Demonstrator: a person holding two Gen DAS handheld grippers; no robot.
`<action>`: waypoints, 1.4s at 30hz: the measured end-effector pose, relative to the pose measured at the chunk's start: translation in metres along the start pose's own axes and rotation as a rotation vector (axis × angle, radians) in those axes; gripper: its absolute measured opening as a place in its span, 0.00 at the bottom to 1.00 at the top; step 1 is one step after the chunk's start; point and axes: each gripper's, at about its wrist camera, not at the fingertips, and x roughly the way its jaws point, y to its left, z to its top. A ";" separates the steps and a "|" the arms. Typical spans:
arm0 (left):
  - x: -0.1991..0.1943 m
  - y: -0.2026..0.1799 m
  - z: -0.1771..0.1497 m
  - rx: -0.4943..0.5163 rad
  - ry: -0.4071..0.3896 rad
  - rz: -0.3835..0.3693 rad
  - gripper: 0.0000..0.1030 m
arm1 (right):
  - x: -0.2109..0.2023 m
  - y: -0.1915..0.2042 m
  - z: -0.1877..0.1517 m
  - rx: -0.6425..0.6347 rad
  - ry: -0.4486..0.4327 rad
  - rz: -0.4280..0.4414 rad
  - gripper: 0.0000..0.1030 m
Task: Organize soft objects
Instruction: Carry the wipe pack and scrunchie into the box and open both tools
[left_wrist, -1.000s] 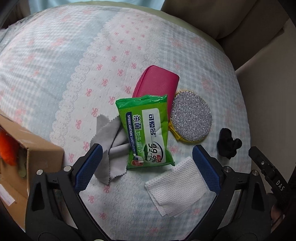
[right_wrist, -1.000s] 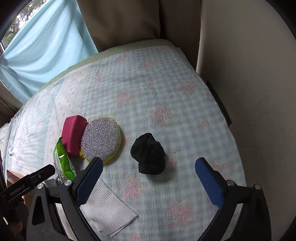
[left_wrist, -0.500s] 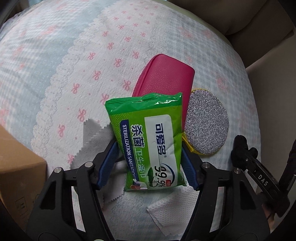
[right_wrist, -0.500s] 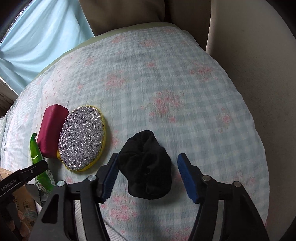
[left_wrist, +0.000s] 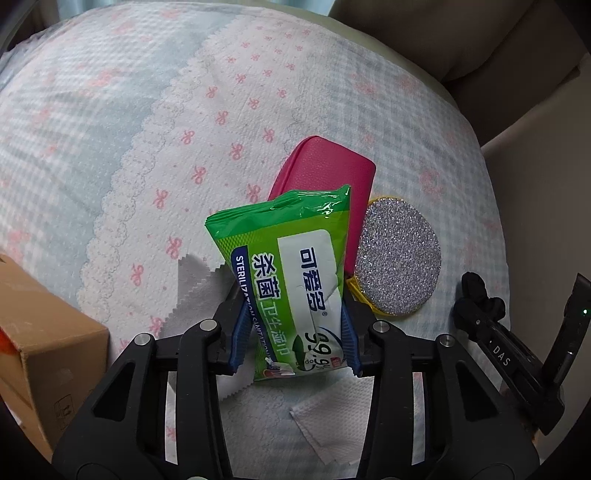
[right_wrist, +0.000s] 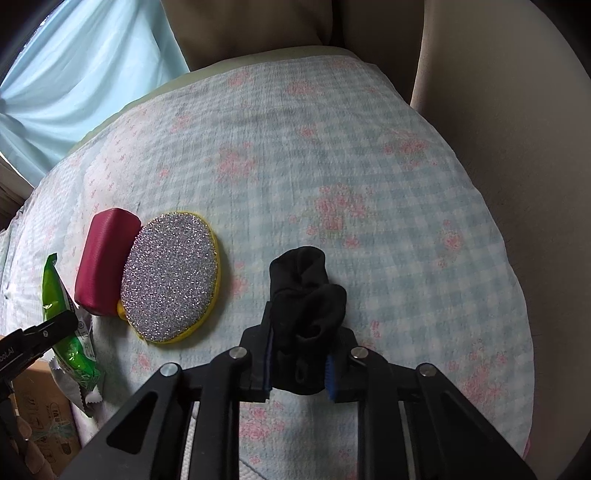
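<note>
Left gripper (left_wrist: 293, 341): jaws have just been closing and now clamp the near end of the wipes pack (left_wrist: 291, 273), blue pads pressed on both long edges.
Wipes pack: green, at the centre of the left wrist view; long axis from 6 up toward 12, far end leaning slightly to 11.
Right gripper (right_wrist: 297, 363): jaws have just been closing and now squeeze the black sock (right_wrist: 306, 310), which bulges out beyond the pads toward 12.
White paper towel (left_wrist: 332, 417): flat on the bedspread (left_wrist: 110, 147), at 6 under the pack.
Grey cloth (left_wrist: 195, 291): zigzag-edged, at 9 of the pack, partly hidden by the left jaw.
Cardboard box (left_wrist: 40, 350): at 8, off the bed's edge.
Glitter sponge (left_wrist: 399, 258): round, silver face, yellow rim, at 3 of the pack, touching the pouch.
Pink pouch (left_wrist: 325, 173): at 12 behind the pack, its near end covered by it; long axis toward 1.
Blue curtain (right_wrist: 92, 66): at 10 in the right wrist view, beyond the bed.
Beige cushion (right_wrist: 258, 26): at 12, farthest back.
</note>
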 end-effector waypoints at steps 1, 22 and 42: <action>-0.003 -0.001 0.000 0.002 -0.004 -0.003 0.36 | -0.003 0.000 0.000 0.002 -0.004 0.001 0.18; -0.165 -0.006 0.004 0.028 -0.151 -0.069 0.36 | -0.170 0.051 0.004 -0.041 -0.146 0.036 0.18; -0.330 0.137 -0.035 -0.036 -0.240 0.046 0.36 | -0.284 0.234 -0.059 -0.267 -0.155 0.217 0.18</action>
